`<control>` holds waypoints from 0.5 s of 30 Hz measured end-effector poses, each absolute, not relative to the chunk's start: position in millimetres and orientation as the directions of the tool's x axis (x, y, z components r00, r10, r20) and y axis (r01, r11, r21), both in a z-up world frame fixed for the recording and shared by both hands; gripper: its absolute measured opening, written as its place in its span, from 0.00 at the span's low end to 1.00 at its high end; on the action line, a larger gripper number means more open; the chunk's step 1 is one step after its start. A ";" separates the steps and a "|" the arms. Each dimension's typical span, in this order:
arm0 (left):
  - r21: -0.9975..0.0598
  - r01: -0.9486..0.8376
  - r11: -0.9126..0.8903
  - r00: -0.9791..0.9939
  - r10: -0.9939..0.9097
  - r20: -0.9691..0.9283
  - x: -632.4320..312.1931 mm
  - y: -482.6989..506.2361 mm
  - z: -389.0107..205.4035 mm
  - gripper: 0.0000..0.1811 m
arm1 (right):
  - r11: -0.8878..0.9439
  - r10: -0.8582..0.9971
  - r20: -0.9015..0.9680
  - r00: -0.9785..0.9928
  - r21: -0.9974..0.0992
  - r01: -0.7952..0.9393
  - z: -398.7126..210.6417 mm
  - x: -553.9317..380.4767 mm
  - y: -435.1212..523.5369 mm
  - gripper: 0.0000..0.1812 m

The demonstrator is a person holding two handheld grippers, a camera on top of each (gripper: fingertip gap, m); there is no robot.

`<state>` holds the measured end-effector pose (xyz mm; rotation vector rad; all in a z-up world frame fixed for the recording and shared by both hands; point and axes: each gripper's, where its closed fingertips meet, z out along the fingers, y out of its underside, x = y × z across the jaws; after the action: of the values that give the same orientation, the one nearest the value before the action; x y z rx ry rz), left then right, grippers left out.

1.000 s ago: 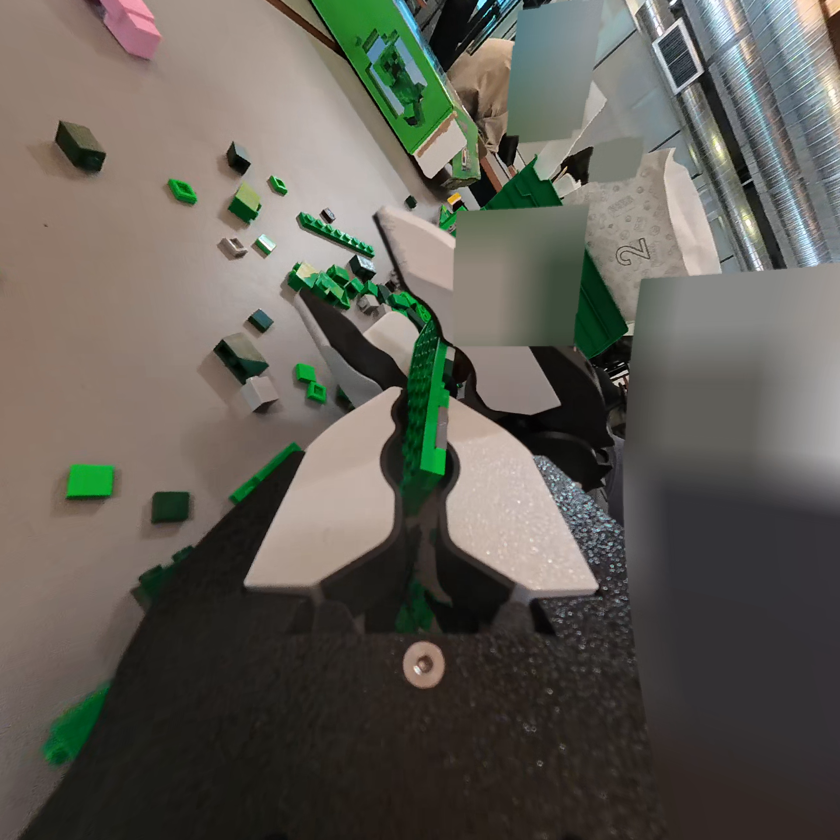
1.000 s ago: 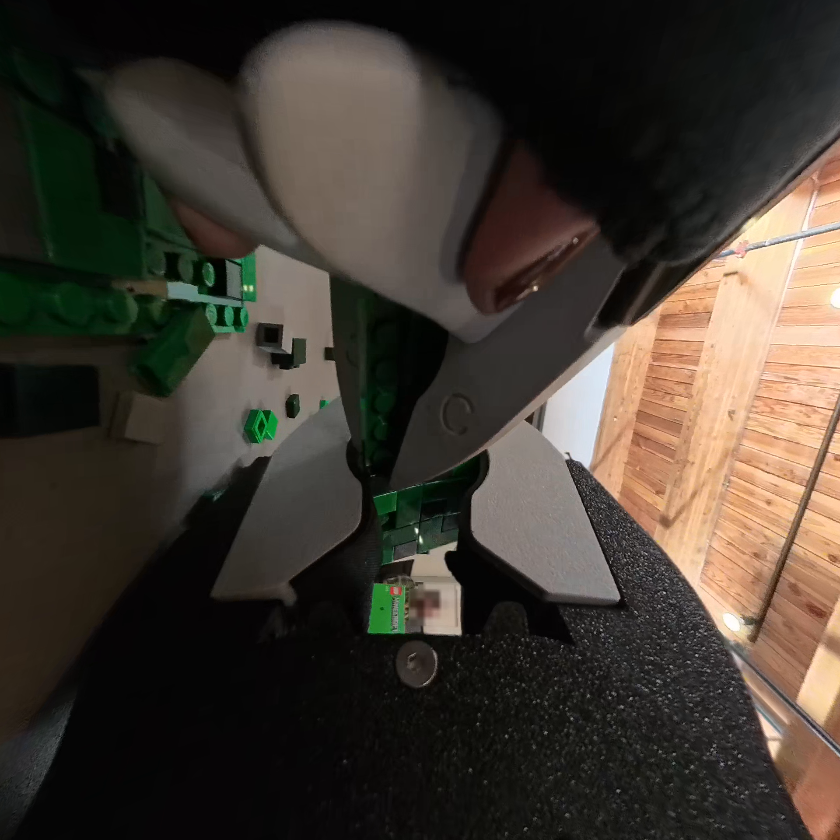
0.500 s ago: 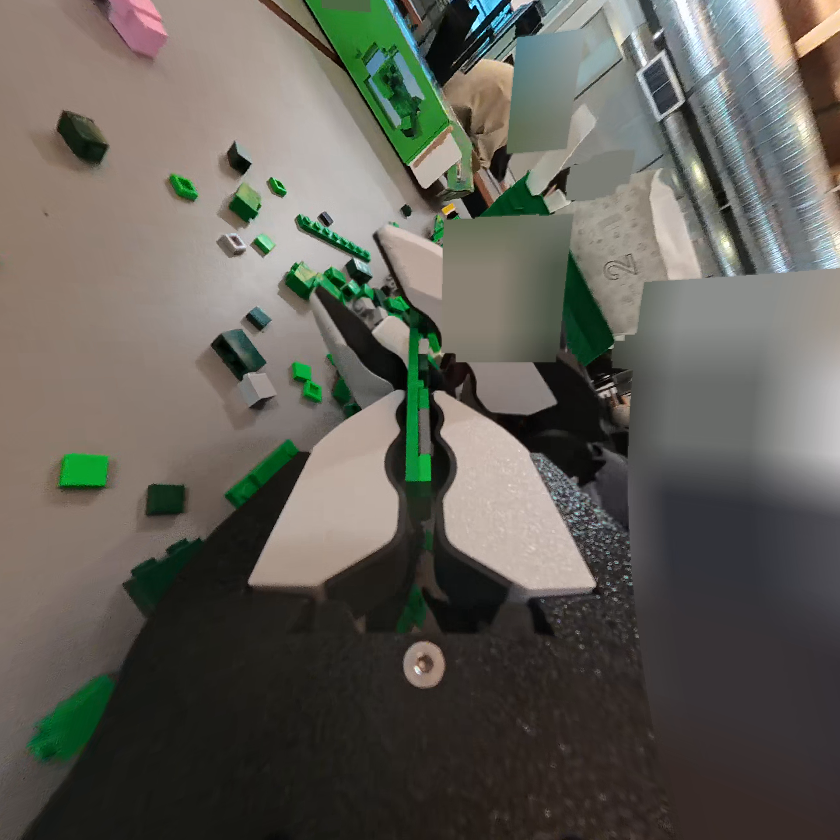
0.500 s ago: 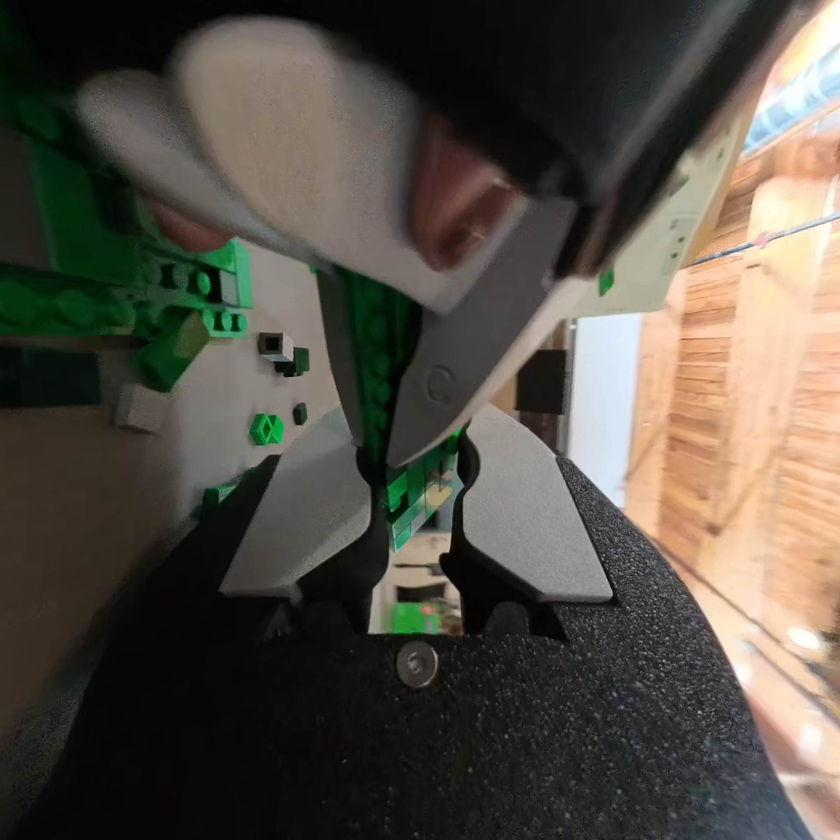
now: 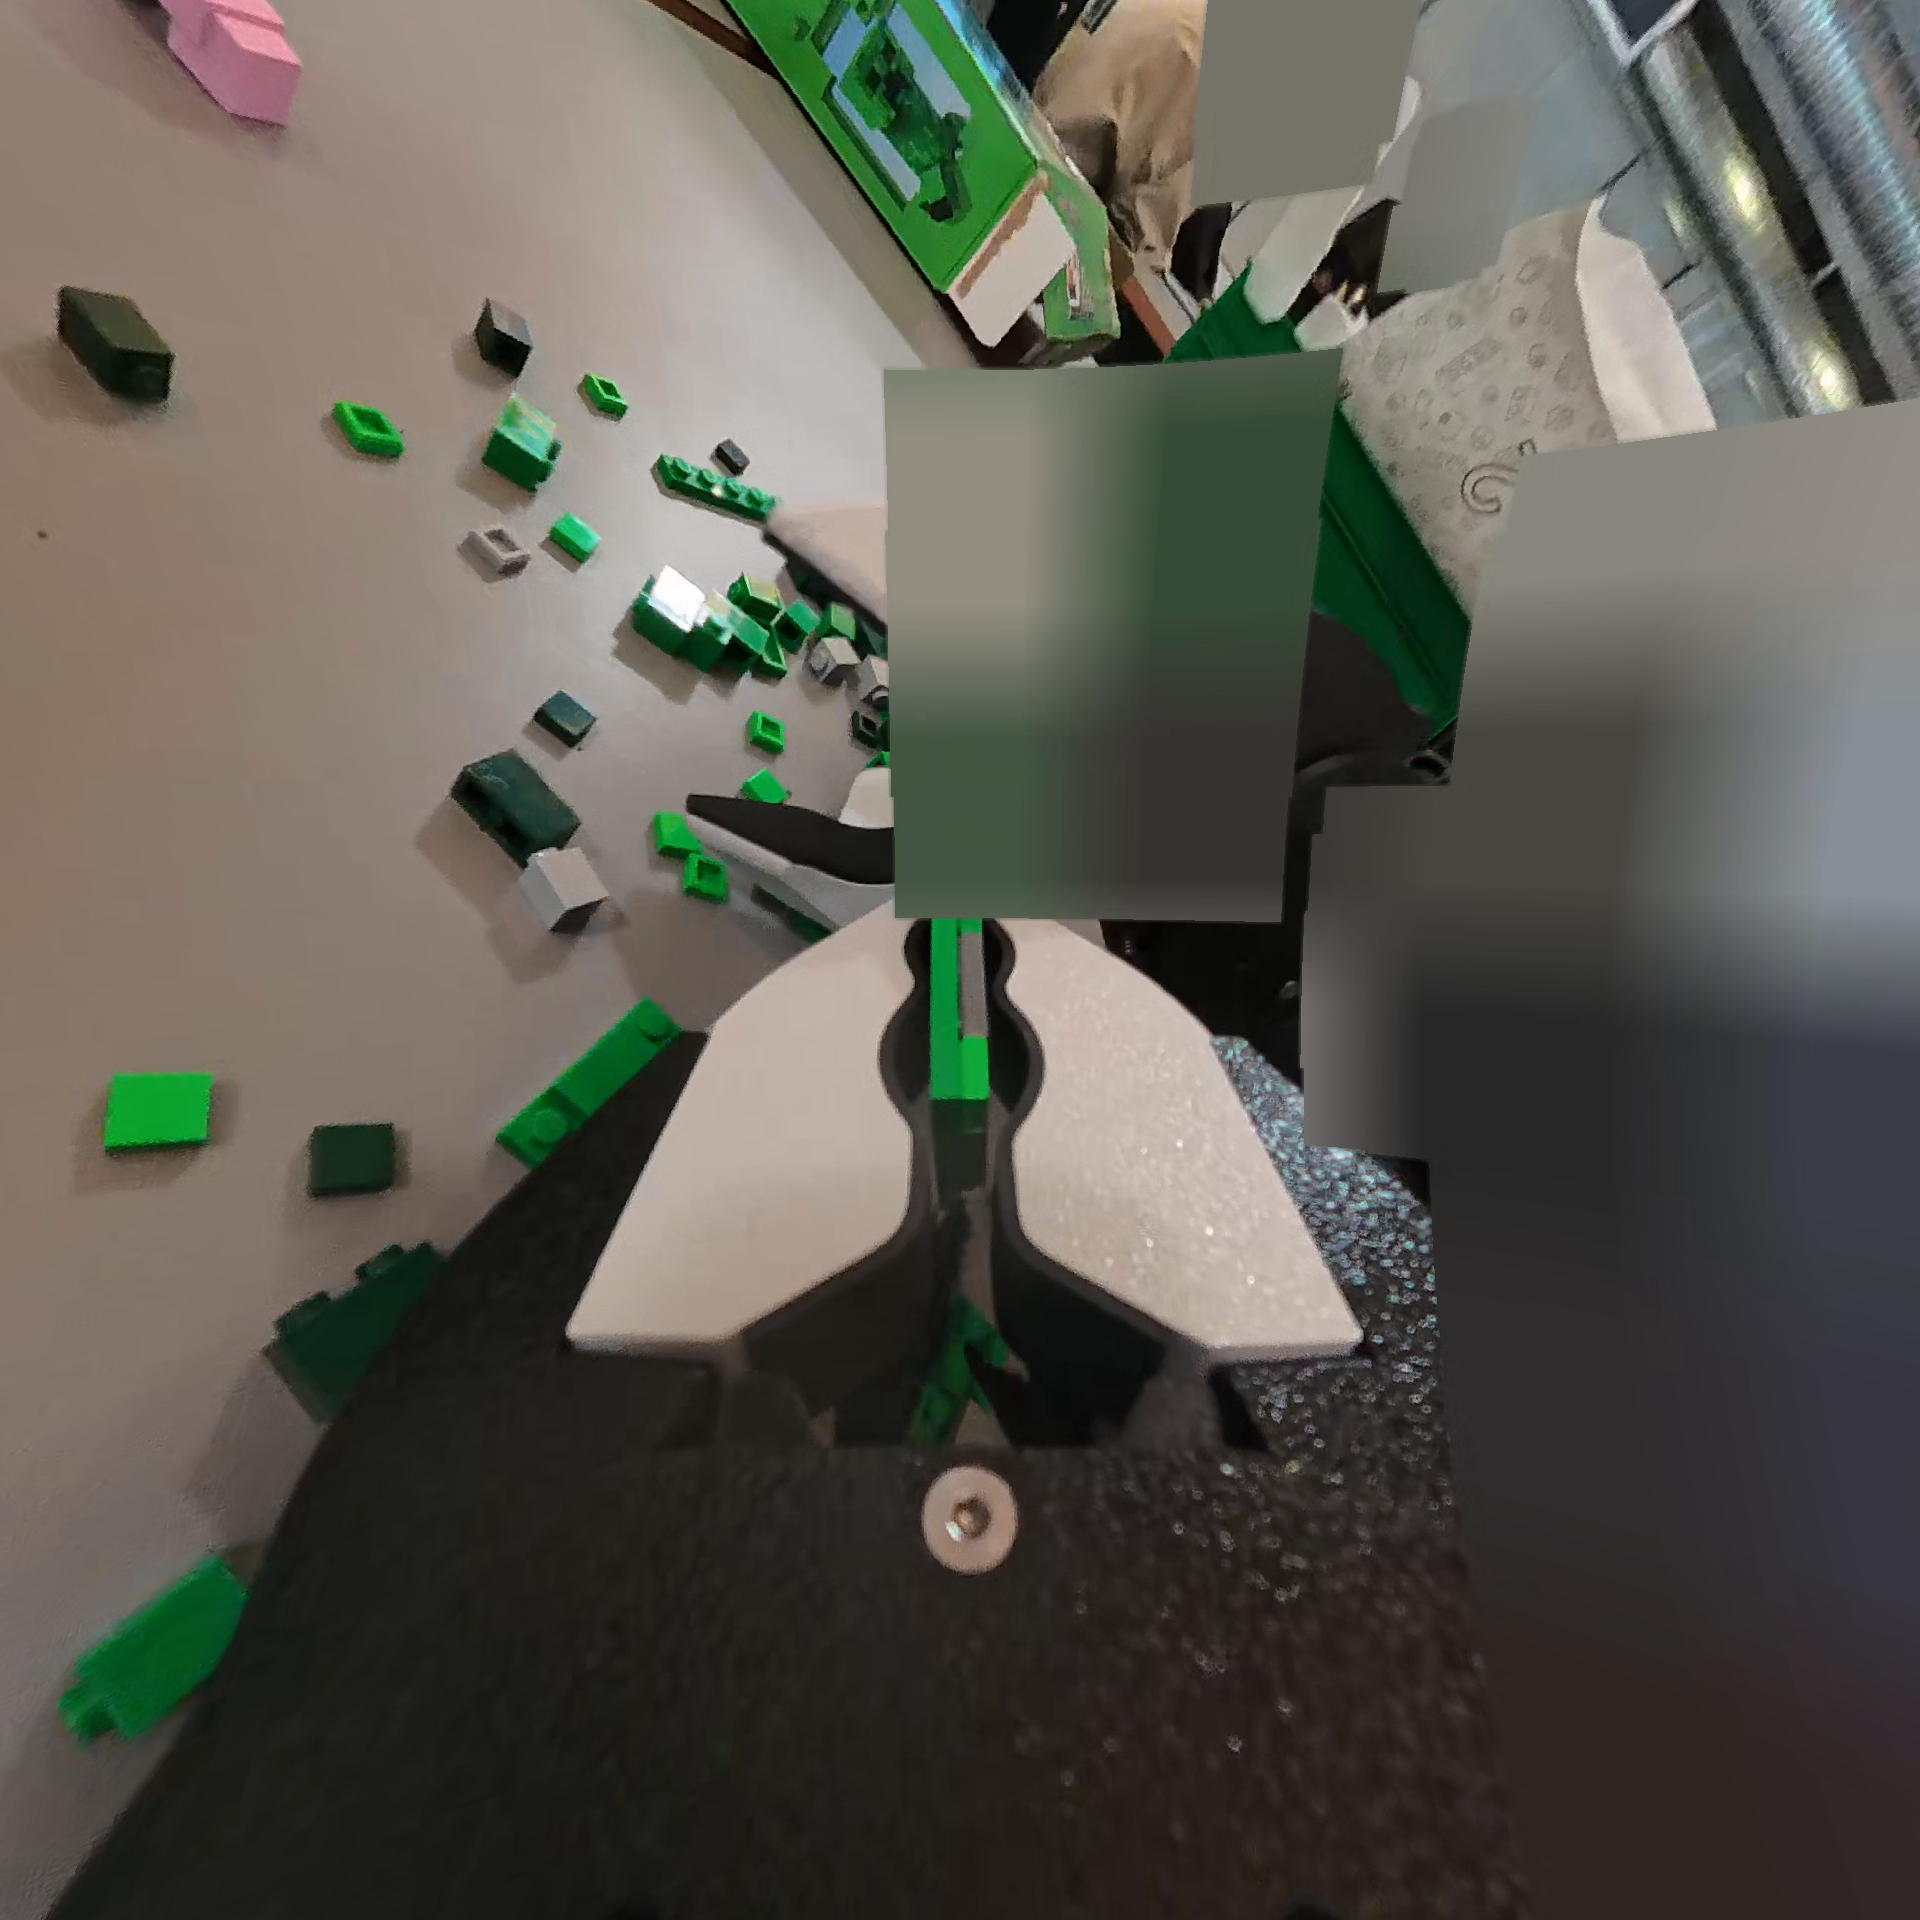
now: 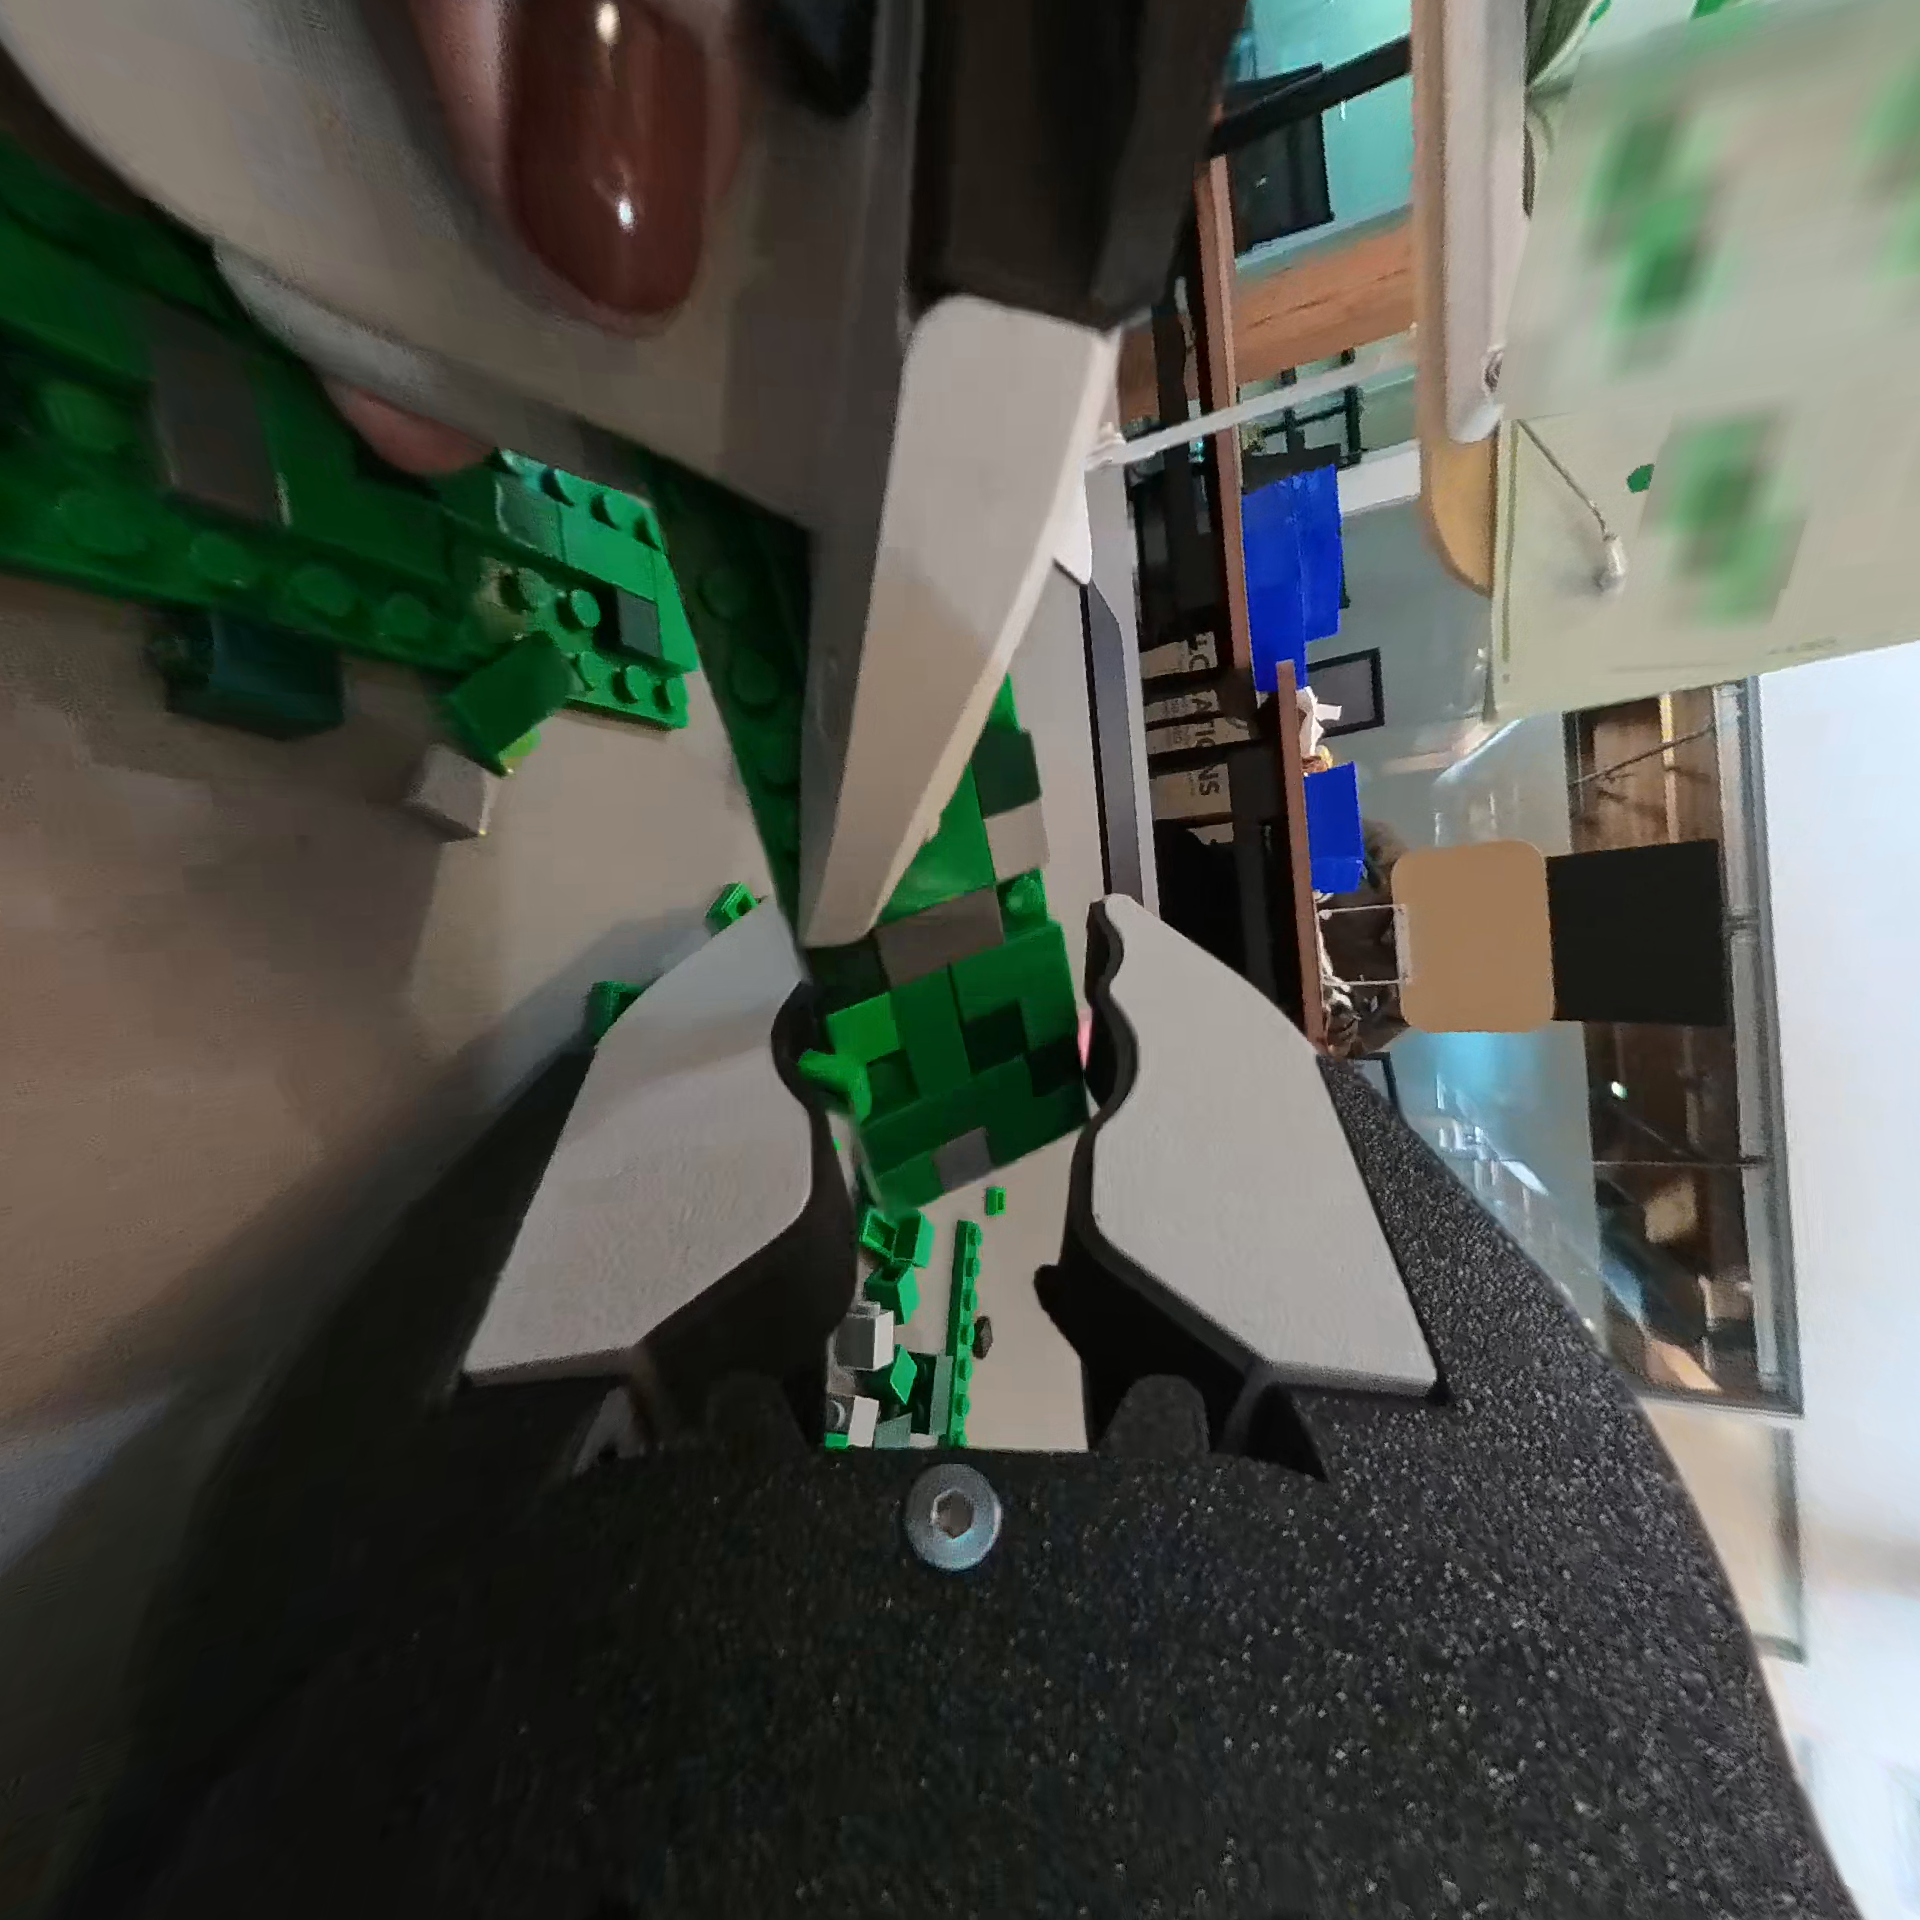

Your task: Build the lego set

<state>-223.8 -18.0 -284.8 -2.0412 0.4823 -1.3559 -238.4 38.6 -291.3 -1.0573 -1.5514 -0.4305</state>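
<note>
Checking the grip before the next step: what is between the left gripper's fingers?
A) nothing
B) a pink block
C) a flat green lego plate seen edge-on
C: in the left wrist view the left gripper is shut on the thin, flat green lego plate.

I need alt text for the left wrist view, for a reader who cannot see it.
The left tool is shut on a thin green lego plate, seen edge-on. Loose green, dark green and grey bricks lie scattered on the grey table behind; a green set box lies farther back.

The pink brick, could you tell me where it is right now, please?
In the left wrist view, the pink brick lies on the grey table at the top left corner, apart from the scattered green pieces.
</note>
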 end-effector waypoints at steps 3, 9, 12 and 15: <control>-0.730 -0.046 -0.681 0.428 -0.674 0.602 -221.8 -23.3 -287.6 0.03 | 0.573 0.382 0.924 -0.019 -0.220 0.790 -295.0 -240.7 32.1 0.23; -0.753 -0.072 -0.654 0.407 -0.709 0.576 -221.7 -27.2 -285.2 0.04 | 0.573 0.474 0.880 -0.035 -0.279 0.771 -298.1 -240.5 25.7 0.22; -0.764 -0.034 -0.644 0.393 -0.712 0.583 -218.7 -24.5 -279.8 0.10 | 0.580 0.498 0.867 -0.015 -0.320 0.749 -295.4 -245.5 20.7 0.22; -0.760 -0.060 -0.647 0.383 -0.718 0.581 -215.7 -27.1 -281.7 0.07 | 0.582 0.428 0.903 -0.029 -0.252 0.773 -292.8 -247.6 22.5 0.22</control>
<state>-215.7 -27.1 -281.7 -1.9893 0.6670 -1.2882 -247.6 22.5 -292.8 -1.0165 -1.6570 -0.3718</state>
